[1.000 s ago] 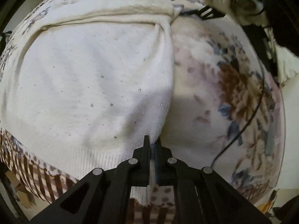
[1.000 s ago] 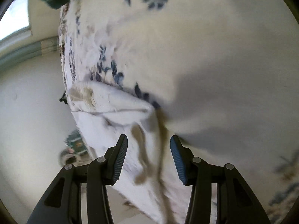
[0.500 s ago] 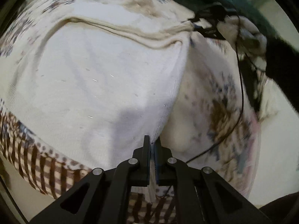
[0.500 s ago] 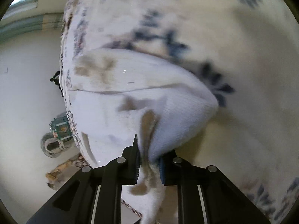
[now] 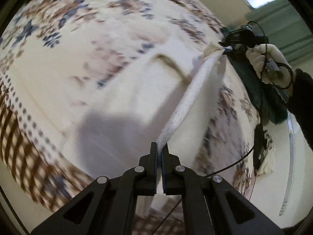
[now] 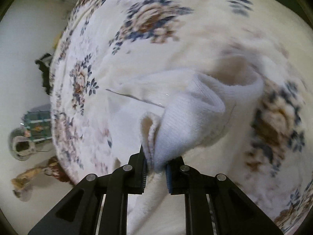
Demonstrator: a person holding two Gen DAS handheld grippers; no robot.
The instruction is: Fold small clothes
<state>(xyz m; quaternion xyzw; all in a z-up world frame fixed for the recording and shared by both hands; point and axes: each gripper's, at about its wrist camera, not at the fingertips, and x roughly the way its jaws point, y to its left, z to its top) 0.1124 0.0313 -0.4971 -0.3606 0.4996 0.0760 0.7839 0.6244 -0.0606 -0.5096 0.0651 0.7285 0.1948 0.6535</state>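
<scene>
Over the floral blanket (image 5: 82, 45), both tongs hold the same white knit garment (image 5: 187, 98) by opposite ends.

Left gripper (image 5: 160, 152): jaws fully together, pinching a thin ribbed edge of the garment. From the pinch the edge runs taut up and to the right, to the far corner, where the right gripper (image 5: 225, 48) has it. A gloved hand (image 5: 268, 62) with a dark sleeve (image 5: 301, 101) carries that tool; a black cable (image 5: 230, 166) hangs below it. The rest of the garment sags left of the taut edge and lies on the blanket, partly in shadow.

Right gripper (image 6: 155, 165), own view: jaws nearly together, clamped on a thick bunch of the knit (image 6: 187, 121). Its jaws have just been closing, and the fabric fills the narrow gap between the blue pads (image 6: 168, 174). Beyond the fingertips the cloth rises in a loose rolled fold with an open cuff-like loop at the far right.

Blanket: cream, with blue and brown flower motifs (image 6: 152, 19); checked brown border (image 5: 23, 146) at the near left edge in the left view. Both views are motion-blurred. Left of the blanket in the right view, pale floor (image 6: 23, 39) with small blurred clutter; cannot identify.
</scene>
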